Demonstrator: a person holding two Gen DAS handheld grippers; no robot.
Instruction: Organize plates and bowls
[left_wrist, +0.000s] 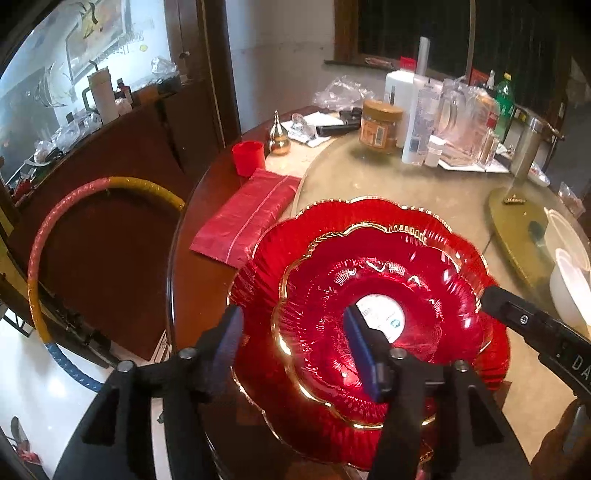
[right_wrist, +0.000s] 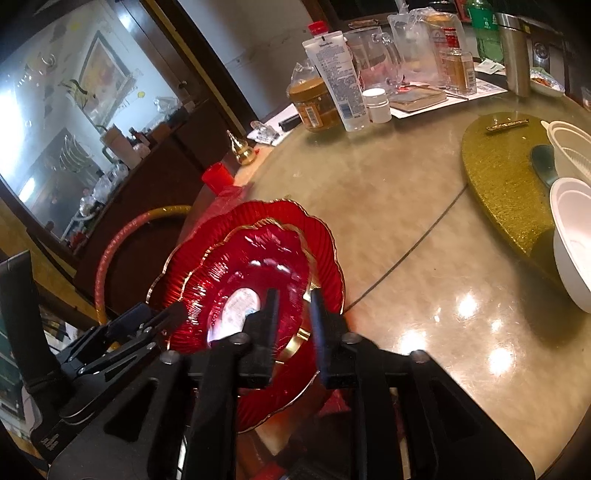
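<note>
A small red glass bowl (left_wrist: 391, 295) with a gold scalloped rim and a white sticker sits inside a larger red glass plate (left_wrist: 258, 280) at the table's near left edge. My left gripper (left_wrist: 291, 332) is open, its fingers straddling the left rims of both dishes. My right gripper (right_wrist: 293, 306) straddles the bowl's right rim (right_wrist: 295, 254), jaws a little apart; whether it grips is unclear. It shows in the left wrist view (left_wrist: 517, 314). White plastic bowls (right_wrist: 572, 236) stand at the right.
A gold mat (right_wrist: 506, 177) lies on the glass turntable (right_wrist: 406, 221). Bottles, jars and a jug (right_wrist: 369, 74) crowd the far side. A red cup (left_wrist: 248, 157), gold gourd (left_wrist: 279, 134) and red packet (left_wrist: 251, 214) lie left. A hula hoop (left_wrist: 40, 258) leans nearby.
</note>
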